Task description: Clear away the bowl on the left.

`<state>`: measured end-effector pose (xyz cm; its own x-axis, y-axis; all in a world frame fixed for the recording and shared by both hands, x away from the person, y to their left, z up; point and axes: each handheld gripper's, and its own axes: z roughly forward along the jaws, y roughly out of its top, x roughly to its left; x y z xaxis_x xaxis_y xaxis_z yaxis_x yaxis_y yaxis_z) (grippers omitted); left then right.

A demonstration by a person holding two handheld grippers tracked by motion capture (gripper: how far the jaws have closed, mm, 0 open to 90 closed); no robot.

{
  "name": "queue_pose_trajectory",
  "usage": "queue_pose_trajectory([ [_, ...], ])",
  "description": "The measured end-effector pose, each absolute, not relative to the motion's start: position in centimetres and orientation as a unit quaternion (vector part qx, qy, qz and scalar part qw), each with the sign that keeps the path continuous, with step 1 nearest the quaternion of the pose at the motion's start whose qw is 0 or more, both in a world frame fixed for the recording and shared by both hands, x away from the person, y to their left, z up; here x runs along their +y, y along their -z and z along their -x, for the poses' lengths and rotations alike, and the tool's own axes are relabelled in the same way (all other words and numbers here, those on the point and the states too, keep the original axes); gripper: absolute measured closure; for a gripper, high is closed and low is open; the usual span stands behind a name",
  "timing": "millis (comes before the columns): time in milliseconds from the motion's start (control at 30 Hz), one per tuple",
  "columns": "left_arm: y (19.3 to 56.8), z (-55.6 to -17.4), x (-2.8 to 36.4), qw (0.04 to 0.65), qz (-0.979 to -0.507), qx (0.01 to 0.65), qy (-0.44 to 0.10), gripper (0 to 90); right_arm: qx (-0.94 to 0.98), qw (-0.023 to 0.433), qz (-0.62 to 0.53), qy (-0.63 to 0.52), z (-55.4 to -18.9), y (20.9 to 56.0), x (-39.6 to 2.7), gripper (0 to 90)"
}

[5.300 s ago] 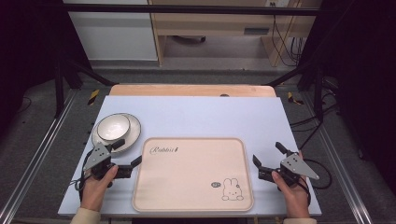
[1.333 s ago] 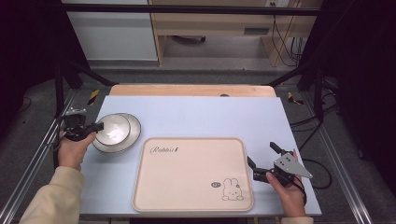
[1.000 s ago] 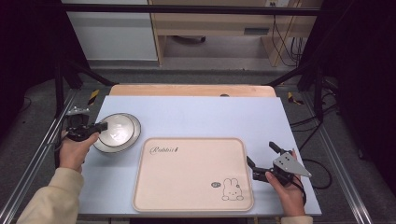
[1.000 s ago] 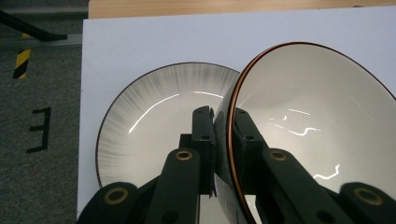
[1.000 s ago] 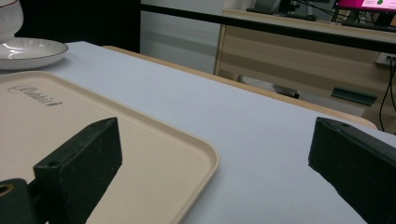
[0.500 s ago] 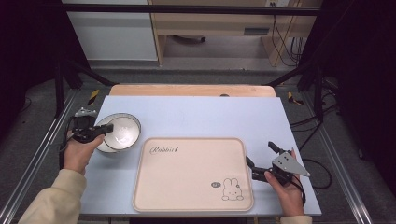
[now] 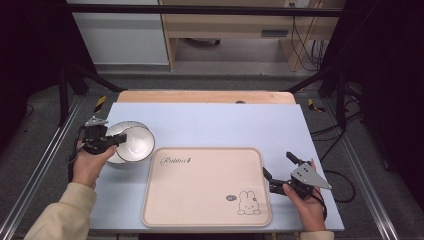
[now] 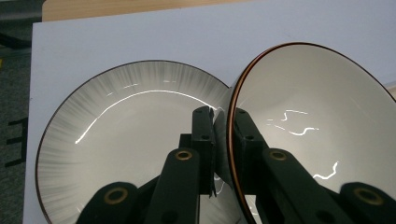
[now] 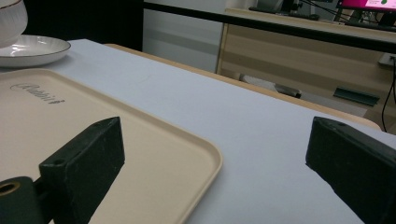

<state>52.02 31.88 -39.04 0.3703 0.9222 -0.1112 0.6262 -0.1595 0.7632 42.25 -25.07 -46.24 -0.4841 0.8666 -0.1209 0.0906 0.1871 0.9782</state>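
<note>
Between the left tool's (image 8: 223, 135) closed jaws sits the tilted bowl's (image 8: 308, 121) rim, above the plate (image 8: 116, 135).

The person's left hand (image 7: 90, 162) reaches forward from a cream sleeve at the left side of the bench, wrist slightly bent, carrying the left gripper (image 7: 116, 142) with its jaws pointing to the right and clamped tight on a thin rim. The right hand (image 7: 305, 200) sits low near the bench's front right corner, and the right gripper (image 7: 278, 169) points left with its jaws spread wide, nothing between them.
</note>
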Motion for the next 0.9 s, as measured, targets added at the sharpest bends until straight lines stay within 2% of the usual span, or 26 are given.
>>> queue_pose_trajectory([
  [900,38.7,-51.4,26.0,0.399,-0.765,0.477,-0.167,81.7,0.664,0.366,-0.365,-0.541,-42.1,45.8,-25.4,4.9],
])
